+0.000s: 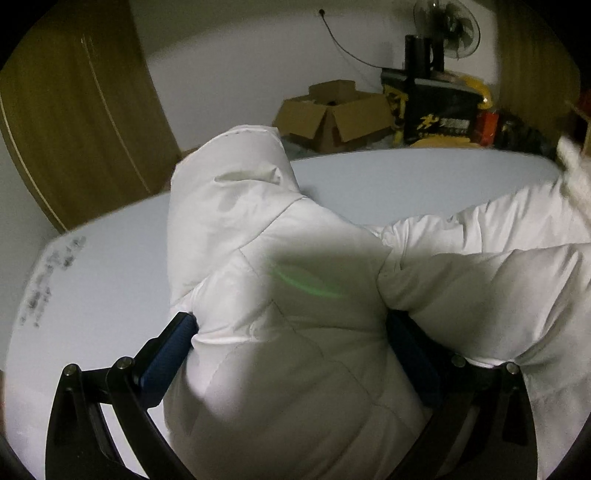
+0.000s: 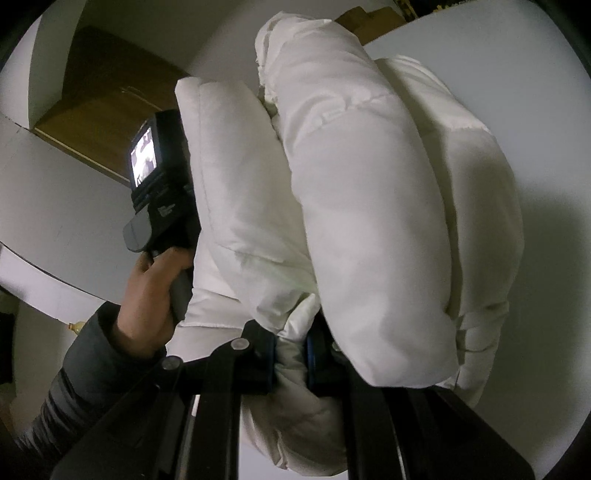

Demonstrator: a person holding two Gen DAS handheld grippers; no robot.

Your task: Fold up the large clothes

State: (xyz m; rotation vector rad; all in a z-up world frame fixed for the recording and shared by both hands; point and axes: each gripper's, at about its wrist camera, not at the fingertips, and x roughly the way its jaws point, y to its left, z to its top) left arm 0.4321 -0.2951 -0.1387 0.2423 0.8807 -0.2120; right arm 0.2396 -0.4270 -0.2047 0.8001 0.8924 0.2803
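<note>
White puffer jacket (image 1: 295, 295) bunched on the pale table (image 1: 110, 266), filling centre frame. Left gripper (image 1: 291, 354) clamps a thick fold; right gripper (image 2: 290, 363), lower centre, pinches a thin fold.

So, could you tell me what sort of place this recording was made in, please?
Probably a spare room or storeroom in a home: an open cardboard box and a standing fan sit on the floor behind the white table, beside a wooden door.
</note>
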